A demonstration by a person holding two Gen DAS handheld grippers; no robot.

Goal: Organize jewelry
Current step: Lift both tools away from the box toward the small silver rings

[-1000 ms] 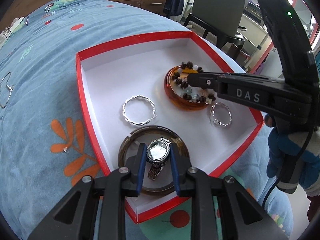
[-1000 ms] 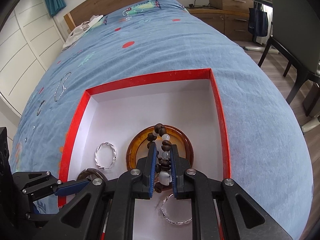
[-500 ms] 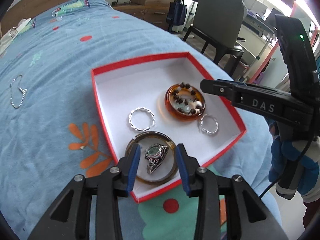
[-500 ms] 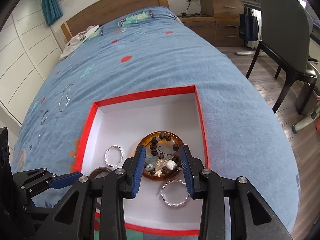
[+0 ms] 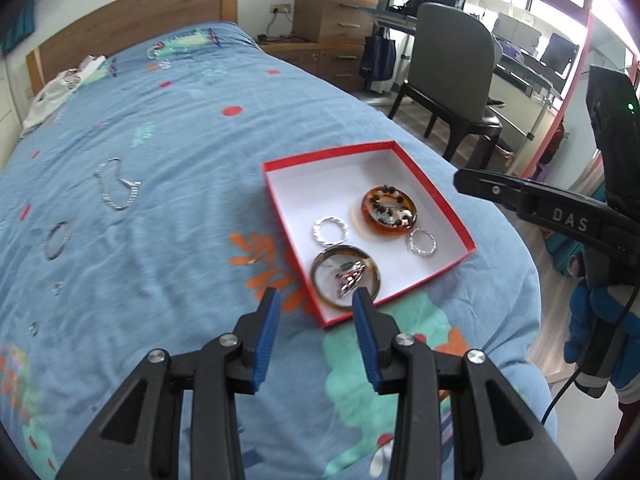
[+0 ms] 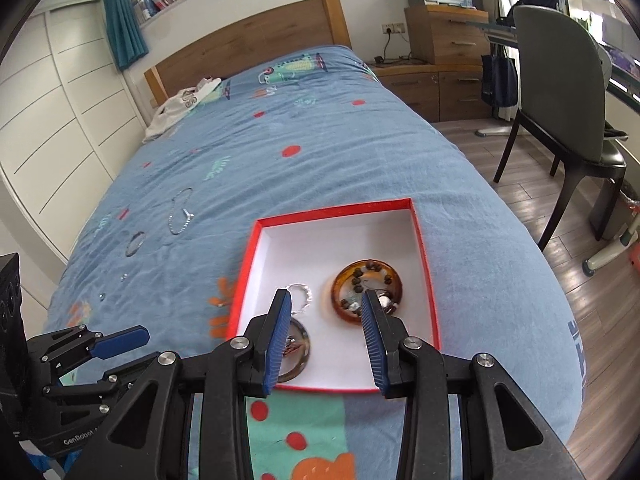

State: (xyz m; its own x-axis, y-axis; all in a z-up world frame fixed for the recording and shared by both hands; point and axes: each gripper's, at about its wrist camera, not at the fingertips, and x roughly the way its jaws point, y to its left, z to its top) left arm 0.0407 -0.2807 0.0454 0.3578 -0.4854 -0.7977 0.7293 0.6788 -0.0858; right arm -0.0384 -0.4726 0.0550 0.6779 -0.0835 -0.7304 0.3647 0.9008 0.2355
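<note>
Bedroom scene seen from the left wrist camera: the left gripper [image 5: 316,306] is held above a blue patterned bedspread [image 5: 168,152], its two blue-padded fingers spread apart and holding nothing. Just beyond the fingertips lies a shallow red box [image 5: 436,200] with a white inside. In the box, nearest the gripper, a dark bangle [image 5: 320,280] encircles a silver watch [image 5: 350,278]. Farther back an amber bangle [image 5: 384,226] has a beaded bracelet [image 5: 390,208] lying inside it. Two twisted silver rings sit between them: one [image 5: 331,231] toward the left side of the box, the other [image 5: 422,242] toward the right edge. On the bedspread well left of the box lie a silver chain bracelet [image 5: 116,188] and a thin silver bangle [image 5: 58,239]. The right gripper [image 5: 532,204] reaches in from the right, above the box; from here I cannot tell how its fingers stand.

From the right wrist camera, the right gripper [image 6: 326,306] hovers over the near part of the red box [image 6: 426,272], fingers wide apart and empty. The amber bangle [image 6: 344,300] with the beads [image 6: 370,276] shows between the fingers, toward the right one. One silver ring [image 6: 301,294] lies beside the left fingertip, and the dark bangle [image 6: 302,354] with the watch [image 6: 291,347] is partly hidden behind that finger. The left gripper [image 6: 120,338] shows at the lower left. The chain bracelet [image 6: 180,216] and thin bangle [image 6: 135,243] lie on the bedspread [image 6: 320,152] to the left.
</note>
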